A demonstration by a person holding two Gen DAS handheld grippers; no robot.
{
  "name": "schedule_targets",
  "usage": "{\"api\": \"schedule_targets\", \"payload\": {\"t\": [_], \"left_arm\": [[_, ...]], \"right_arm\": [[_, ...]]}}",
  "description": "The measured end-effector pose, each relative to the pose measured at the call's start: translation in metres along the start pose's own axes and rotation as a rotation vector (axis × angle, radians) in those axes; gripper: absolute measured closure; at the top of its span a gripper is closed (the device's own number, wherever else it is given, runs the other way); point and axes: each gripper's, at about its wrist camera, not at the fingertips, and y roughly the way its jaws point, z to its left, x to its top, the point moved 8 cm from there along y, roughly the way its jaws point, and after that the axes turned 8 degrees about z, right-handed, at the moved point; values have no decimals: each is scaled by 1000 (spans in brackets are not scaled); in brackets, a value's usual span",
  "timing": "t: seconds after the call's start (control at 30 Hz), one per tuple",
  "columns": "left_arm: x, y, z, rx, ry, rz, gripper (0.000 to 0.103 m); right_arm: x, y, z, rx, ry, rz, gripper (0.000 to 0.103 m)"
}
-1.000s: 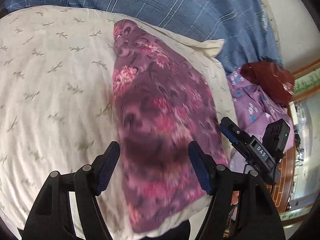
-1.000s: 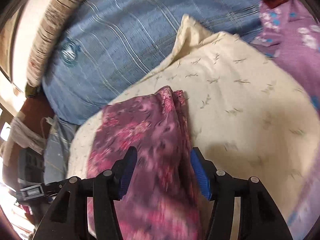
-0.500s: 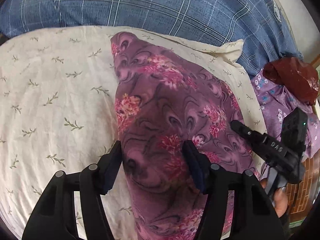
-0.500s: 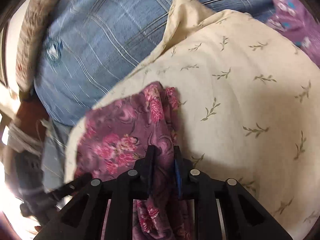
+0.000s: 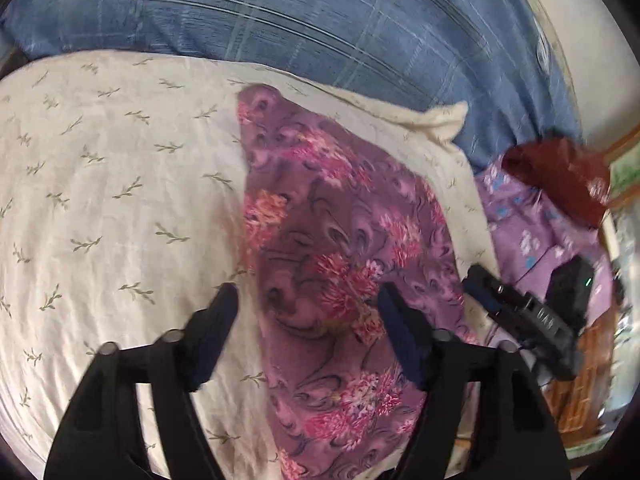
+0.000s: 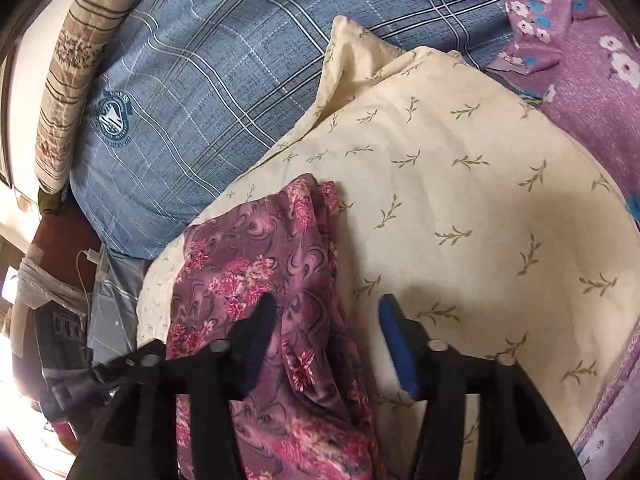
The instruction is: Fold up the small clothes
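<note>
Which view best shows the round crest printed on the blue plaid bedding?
The right wrist view: the crest sits sharp and whole on the blue plaid bedding, left of the cream pillow. In the left wrist view the bedding is motion-blurred and only a faint, unreadable mark shows near its right edge.

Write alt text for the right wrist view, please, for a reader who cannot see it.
A folded purple flowered garment lies on a cream pillow with a leaf print. The right gripper is above it, jaws open and holding nothing. A blue checked pillow lies behind.
</note>
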Motion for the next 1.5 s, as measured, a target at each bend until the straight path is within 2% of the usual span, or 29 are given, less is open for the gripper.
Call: {"api": "schedule_targets", "payload": {"t": [0.1,0.2,0.33,0.37,0.4,0.43,0.5,0.53,0.57,0.6,0.63,0.67,0.7,0.73,0.77,0.83,0.9,0.97,1.0,1.03,1.07,1.1,1.13,1.17,1.2,1.23,1.37,1.5], "left_arm": [[10,-7,21,-34,-85,-6,26],[18,2,27,-104,-155,36,26],[28,32,18,-96,-167,86,26],[32,40,10,-97,-153,100,26],[34,44,5,-98,-141,100,27],[37,44,-1,-97,-125,90,27],[47,41,-10,-65,-77,40,27],[50,42,-10,-40,-65,28,27],[53,48,-9,-12,-58,32,27],[53,53,-5,8,-60,53,27],[50,58,-3,9,-69,84,28],[43,59,-2,-34,-73,111,28],[36,54,-2,-85,-65,118,28],[30,50,-1,-102,-55,121,28],[21,44,0,-124,-42,128,28],[5,36,-2,-203,-30,156,25],[-11,35,-5,-259,-36,177,20],[-23,45,-6,-284,-71,205,19],[-24,51,-7,-286,-86,209,19],[-25,54,-6,-274,-95,202,19],[-27,54,-4,-253,-111,186,22],[-25,53,-5,-244,-115,172,32],[-25,48,-6,-237,-113,153,47],[-26,41,-6,-216,-95,135,53],[-29,34,-6,-204,-81,119,64],[-30,29,-6,-194,-63,102,69],[-31,-4,3,-192,-55,25,72],[-16,-56,22,-201,-66,-86,72]], "right_arm": [[4,0,1,27,-6,-8,44],[16,14,7,43,-14,12,42],[39,45,11,26,12,5,42],[43,55,15,34,20,13,50],[44,66,23,48,9,46,64],[46,70,29,33,-19,61,87],[55,58,49,7,-126,0,87],[59,54,50,3,-139,-26,87],[62,56,43,-20,-122,-24,87],[62,64,32,-60,-98,14,86],[58,75,17,-107,-77,80,83],[53,76,11,-99,-71,94,75],[49,68,9,-62,-59,78,71],[45,56,6,-15,-40,53,67],[39,43,4,42,-23,44,56],[21,24,-1,146,-26,61,43],[2,18,-4,202,-42,93,41],[-26,27,-2,285,-57,184,41],[-40,34,-1,299,-68,222,41],[-48,35,4,267,-122,188,44],[-52,32,12,209,-179,147,54],[-55,30,20,178,-199,140,65],[-56,25,27,163,-206,127,77],[-57,22,31,141,-220,118,80],[-59,19,35,111,-239,110,81],[-60,16,41,80,-254,105,81],[-70,4,75,45,-300,73,82],[-70,-11,131,101,-358,26,82]]}}
